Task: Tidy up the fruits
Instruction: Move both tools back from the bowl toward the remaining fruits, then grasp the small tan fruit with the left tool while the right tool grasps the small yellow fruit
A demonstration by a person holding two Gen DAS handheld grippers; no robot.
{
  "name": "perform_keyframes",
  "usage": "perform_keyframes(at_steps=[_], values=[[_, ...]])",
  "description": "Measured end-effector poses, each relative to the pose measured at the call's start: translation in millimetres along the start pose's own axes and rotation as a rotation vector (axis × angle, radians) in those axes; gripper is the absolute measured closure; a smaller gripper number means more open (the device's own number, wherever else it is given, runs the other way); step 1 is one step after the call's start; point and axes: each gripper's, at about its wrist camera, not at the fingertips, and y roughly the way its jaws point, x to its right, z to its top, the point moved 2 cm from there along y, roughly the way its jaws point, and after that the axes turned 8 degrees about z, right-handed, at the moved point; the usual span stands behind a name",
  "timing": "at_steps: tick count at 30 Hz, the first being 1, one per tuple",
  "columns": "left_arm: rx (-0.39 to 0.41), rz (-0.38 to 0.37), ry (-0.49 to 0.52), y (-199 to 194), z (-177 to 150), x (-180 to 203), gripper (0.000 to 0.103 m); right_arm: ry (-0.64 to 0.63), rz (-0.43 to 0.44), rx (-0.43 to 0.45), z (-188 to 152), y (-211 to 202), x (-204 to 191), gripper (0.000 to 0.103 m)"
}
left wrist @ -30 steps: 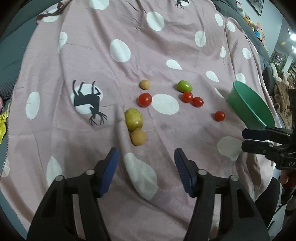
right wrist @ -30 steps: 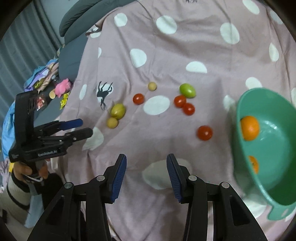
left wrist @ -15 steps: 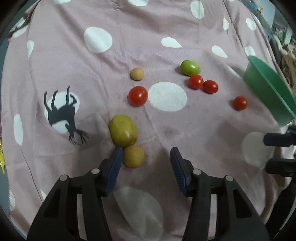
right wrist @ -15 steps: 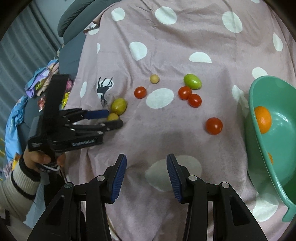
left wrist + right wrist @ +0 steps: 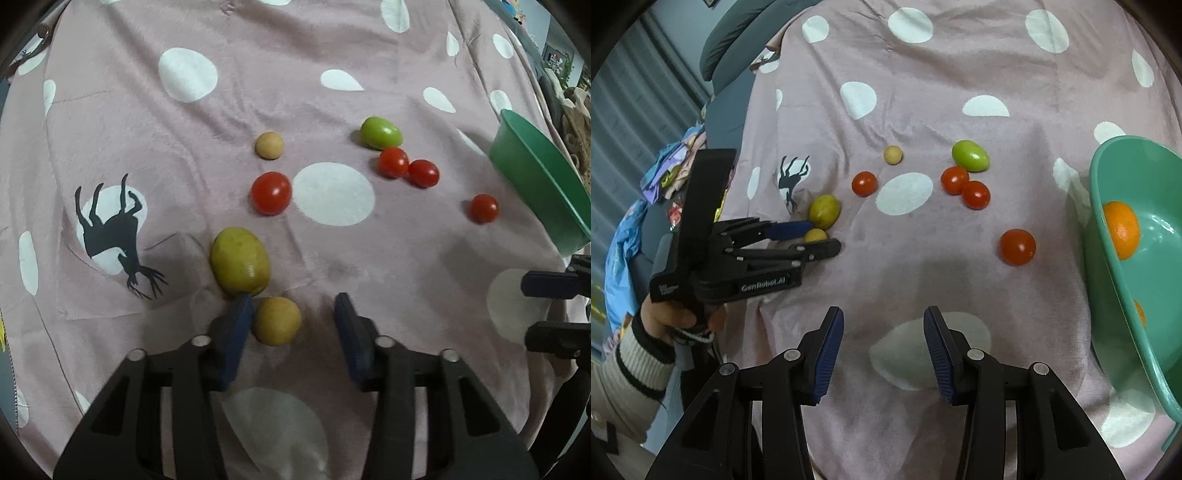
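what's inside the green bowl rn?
In the right wrist view the bowl holds one whole orange, plus an orange sliver at the near wall, mostly hidden by the rim. The left wrist view shows only the bowl's outside.

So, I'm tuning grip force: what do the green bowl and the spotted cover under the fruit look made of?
The teal-green bowl looks like moulded plastic: thin, even wall, soft sheen. The pink white-spotted cover looks like soft matte fabric, probably fleece or brushed cotton: it creases and dents under the fruit.
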Motion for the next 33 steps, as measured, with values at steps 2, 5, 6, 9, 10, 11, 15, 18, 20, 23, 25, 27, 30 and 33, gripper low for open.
perform_keyframes(at_steps=[2,5,6,9,10,11,15,18,20,23,25,27,30,33], values=[[-0.020,0.030,0.024,5.1,-1.9,-1.2,0.077,-0.002,-0.002,-0.001,0.7,0.5,0.4,0.057],[-0.033,0.029,0.062,6.7,-1.5,-1.0,0.077,0.002,0.002,0.009,2.3,0.3,0.8,0.057],[-0.038,0.024,0.061,7.6,-1.2,-1.8,0.077,-0.001,0.005,0.011,2.5,0.5,0.6,0.057],[-0.029,0.016,0.037,7.5,0.5,-3.9,0.077,-0.004,0.009,0.008,2.8,3.1,-0.5,0.057],[-0.015,0.003,0.010,5.9,-1.3,-6.3,0.077,-0.003,0.007,0.007,3.2,4.3,-0.3,0.057],[-0.009,-0.009,-0.010,3.7,-2.2,-7.8,0.077,-0.001,0.006,0.006,4.1,5.7,0.1,0.057],[0.089,-0.085,-0.105,-23.3,-3.5,-22.6,0.077,0.007,0.007,0.010,15.0,11.1,3.3,0.057],[0.153,-0.089,-0.157,-35.2,8.1,-33.3,0.077,0.015,0.006,0.023,28.5,18.1,4.5,0.057],[0.177,-0.081,-0.204,-36.1,15.9,-43.7,0.077,0.018,0.000,0.043,43.5,26.1,5.1,0.057],[0.195,-0.093,-0.270,-33.2,29.6,-58.7,0.077,0.035,0.001,0.066,69.4,43.3,7.0,0.057],[0.210,-0.092,-0.276,-33.9,35.8,-63.6,0.077,0.044,0.002,0.069,88.9,58.3,7.4,0.057],[0.225,-0.081,-0.273,-32.0,42.3,-65.4,0.077,0.027,-0.018,0.061,107.8,75.2,6.2,0.057],[0.234,-0.081,-0.282,-28.8,47.4,-72.4,0.077,0.008,-0.055,0.042,132.1,103.5,8.0,0.057],[0.232,-0.087,-0.292,-22.5,45.8,-82.5,0.077,0.013,-0.091,0.011,147.6,130.4,16.1,0.057]])
